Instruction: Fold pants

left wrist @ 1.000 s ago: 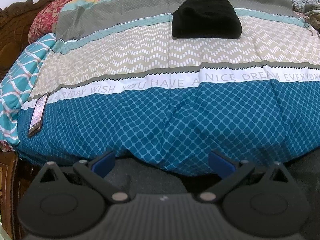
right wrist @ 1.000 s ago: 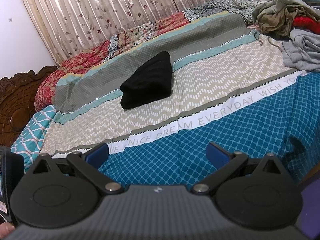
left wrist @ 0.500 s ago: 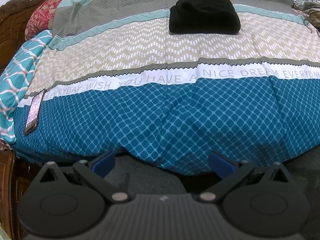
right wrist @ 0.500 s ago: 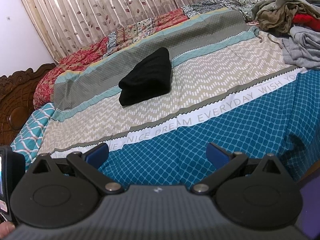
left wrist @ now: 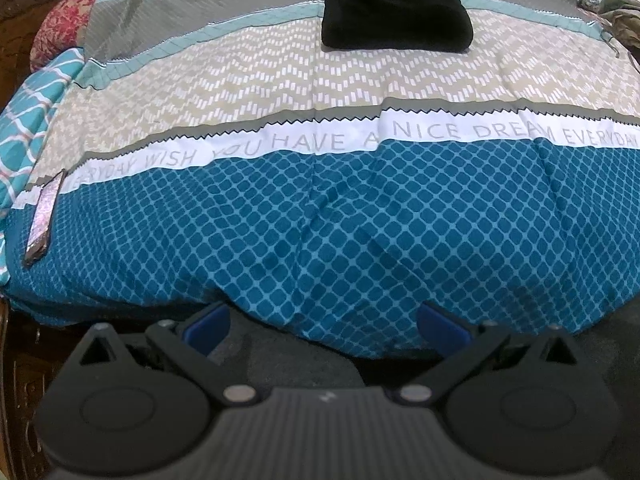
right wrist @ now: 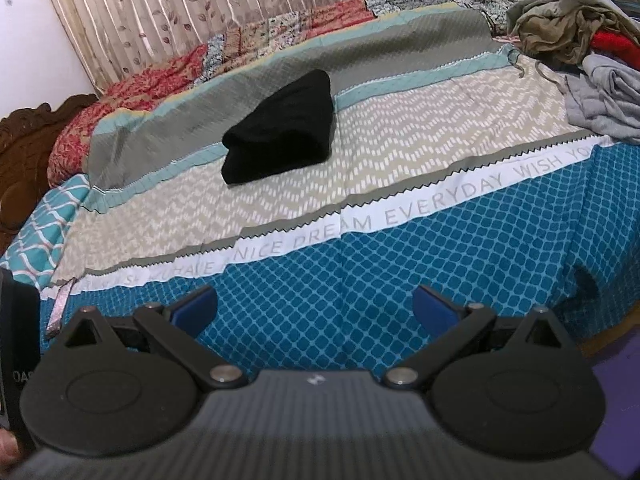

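Black pants point(left wrist: 396, 8) lie folded into a compact bundle on the far part of the bed; they also show in the right wrist view point(right wrist: 282, 128). My left gripper point(left wrist: 324, 322) is open and empty, held off the near edge of the bed, far from the pants. My right gripper point(right wrist: 314, 308) is open and empty, above the blue part of the bedspread near the front edge.
The patterned bedspread point(left wrist: 360, 216) covers the bed. A phone point(left wrist: 42, 220) lies at the left edge; it also shows in the right wrist view point(right wrist: 60, 308). A heap of loose clothes point(right wrist: 580, 52) sits at the far right. Carved wooden headboard point(right wrist: 24, 140) at left.
Both grippers have drifted slightly back and down from the bed; the folded pants sit a little higher in the left view. Jaws stay open.
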Demonstrator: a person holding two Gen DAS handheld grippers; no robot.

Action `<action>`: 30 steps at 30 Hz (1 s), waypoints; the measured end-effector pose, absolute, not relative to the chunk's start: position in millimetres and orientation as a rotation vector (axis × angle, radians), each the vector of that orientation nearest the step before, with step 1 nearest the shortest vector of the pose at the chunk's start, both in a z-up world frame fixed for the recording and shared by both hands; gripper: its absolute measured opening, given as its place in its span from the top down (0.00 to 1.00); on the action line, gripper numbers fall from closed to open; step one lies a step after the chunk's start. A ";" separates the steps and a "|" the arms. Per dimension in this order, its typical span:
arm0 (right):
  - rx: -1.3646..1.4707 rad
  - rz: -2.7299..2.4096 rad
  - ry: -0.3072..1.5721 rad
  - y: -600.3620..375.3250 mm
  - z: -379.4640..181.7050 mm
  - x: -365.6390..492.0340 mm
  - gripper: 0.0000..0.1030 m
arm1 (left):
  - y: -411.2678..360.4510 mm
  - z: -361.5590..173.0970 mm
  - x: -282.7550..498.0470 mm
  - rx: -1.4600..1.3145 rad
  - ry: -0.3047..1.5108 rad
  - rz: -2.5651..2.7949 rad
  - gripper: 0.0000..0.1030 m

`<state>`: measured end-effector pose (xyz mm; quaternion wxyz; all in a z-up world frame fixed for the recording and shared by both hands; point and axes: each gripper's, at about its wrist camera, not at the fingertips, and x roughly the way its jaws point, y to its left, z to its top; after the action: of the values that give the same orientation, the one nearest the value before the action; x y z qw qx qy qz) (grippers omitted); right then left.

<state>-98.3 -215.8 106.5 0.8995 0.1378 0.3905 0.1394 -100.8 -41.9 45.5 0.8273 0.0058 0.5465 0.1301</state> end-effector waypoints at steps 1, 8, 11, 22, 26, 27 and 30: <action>0.285 0.283 0.813 -215.2 105.4 -96.5 0.00 | -40.7 43.8 -98.9 0.009 1.165 0.275 0.00; 0.264 0.274 0.860 -202.7 95.6 -79.0 0.00 | -30.3 30.0 -82.3 -0.007 1.207 0.270 0.00; 0.240 0.275 0.881 -196.3 91.0 -71.1 0.00 | -28.1 23.2 -75.7 -0.009 1.229 0.260 0.00; 0.191 0.283 0.947 -183.0 72.5 -48.6 0.00 | -21.9 12.4 -61.6 0.000 1.250 0.262 0.00; 0.186 0.282 0.948 -181.3 69.4 -44.6 0.00 | -21.9 7.5 -59.4 0.003 1.257 0.265 0.00; 0.183 0.280 0.946 -180.9 69.7 -43.4 0.00 | -22.0 6.5 -58.7 0.005 1.259 0.265 0.00; 0.161 0.275 0.938 -177.1 71.9 -38.5 0.00 | -21.1 5.6 -57.3 0.009 1.259 0.268 0.00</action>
<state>-38.5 -177.1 71.9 0.8799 0.0772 0.4499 0.1317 -57.3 -21.1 5.6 0.7998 0.0044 0.5871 0.1248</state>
